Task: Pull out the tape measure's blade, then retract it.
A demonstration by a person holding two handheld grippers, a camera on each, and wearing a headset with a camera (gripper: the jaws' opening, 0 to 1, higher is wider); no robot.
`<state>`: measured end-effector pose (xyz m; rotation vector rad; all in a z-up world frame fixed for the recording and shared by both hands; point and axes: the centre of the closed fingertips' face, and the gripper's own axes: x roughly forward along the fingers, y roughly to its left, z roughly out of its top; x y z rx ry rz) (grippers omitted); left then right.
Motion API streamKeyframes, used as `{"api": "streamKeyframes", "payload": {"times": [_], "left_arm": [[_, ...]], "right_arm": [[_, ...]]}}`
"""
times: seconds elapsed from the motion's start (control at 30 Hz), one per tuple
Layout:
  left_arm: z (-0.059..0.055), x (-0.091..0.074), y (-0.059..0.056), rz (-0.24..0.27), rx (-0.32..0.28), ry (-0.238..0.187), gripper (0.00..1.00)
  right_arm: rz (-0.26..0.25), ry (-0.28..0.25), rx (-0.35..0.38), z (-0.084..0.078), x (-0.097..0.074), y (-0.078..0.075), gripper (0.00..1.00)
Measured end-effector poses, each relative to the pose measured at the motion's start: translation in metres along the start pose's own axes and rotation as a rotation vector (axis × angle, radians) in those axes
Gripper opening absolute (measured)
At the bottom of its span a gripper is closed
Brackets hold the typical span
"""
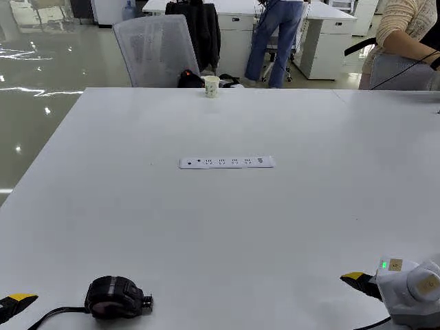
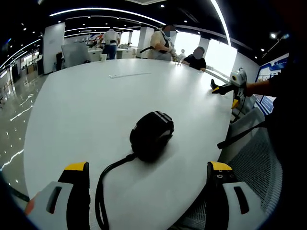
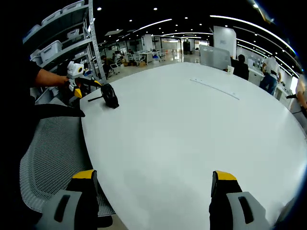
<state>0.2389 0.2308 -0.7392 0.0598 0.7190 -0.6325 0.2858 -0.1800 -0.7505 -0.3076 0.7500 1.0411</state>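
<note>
Tape measure (image 2: 151,135) lay just ahead of the left gripper (image 2: 148,166), whose jaws stood apart; right gripper (image 3: 153,175), likewise spread, was well away.

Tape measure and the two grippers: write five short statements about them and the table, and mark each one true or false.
1. The tape measure lies on the white table, ahead of the left gripper, whose jaws are open and not on it. True.
2. Its blade is drawn out across the table. False: no blade shows outside the case; only a black strap trails from it.
3. The right gripper is shut on the tape measure. False: its jaws are open over bare table, far from the tape measure.
4. A white power strip lies mid-table. True.
5. The paper cup lies tipped over beside the tape measure. False: it stands upright at the far edge.
</note>
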Motion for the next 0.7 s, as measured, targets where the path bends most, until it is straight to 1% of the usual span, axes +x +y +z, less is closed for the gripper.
{"api": "streamKeyframes", "payload": {"times": [0.13,0.2,0.27,0.33,0.4,0.43,0.57,0.7], "left_arm": [[0.000,-0.003,0.005,0.014,0.006,0.001,0.99],[0.000,-0.004,0.005,0.011,0.007,0.004,0.99],[-0.002,-0.005,0.005,0.006,0.014,0.016,0.99],[-0.002,-0.006,0.008,0.014,0.025,0.011,0.99],[-0.002,-0.007,0.007,0.007,0.014,0.012,0.99],[-0.003,-0.007,0.008,0.011,0.021,0.015,0.99],[-0.006,-0.008,0.007,0.006,0.017,0.025,0.99],[-0.007,-0.008,0.008,0.007,0.017,0.028,0.99]], "right_arm": [[-0.009,0.014,0.006,-0.005,-0.003,-0.002,0.99],[-0.013,0.017,0.014,-0.007,-0.004,-0.004,0.99],[-0.017,0.022,0.016,-0.009,-0.005,-0.005,0.99],[-0.015,0.021,0.014,-0.010,-0.005,-0.005,0.99],[-0.017,0.030,0.004,-0.013,-0.005,-0.006,0.99],[-0.017,0.037,0.001,-0.014,-0.005,-0.006,0.99],[-0.013,0.035,0.006,-0.015,-0.006,-0.007,0.99],[-0.015,0.042,-0.012,-0.015,-0.008,-0.010,0.99]]}}
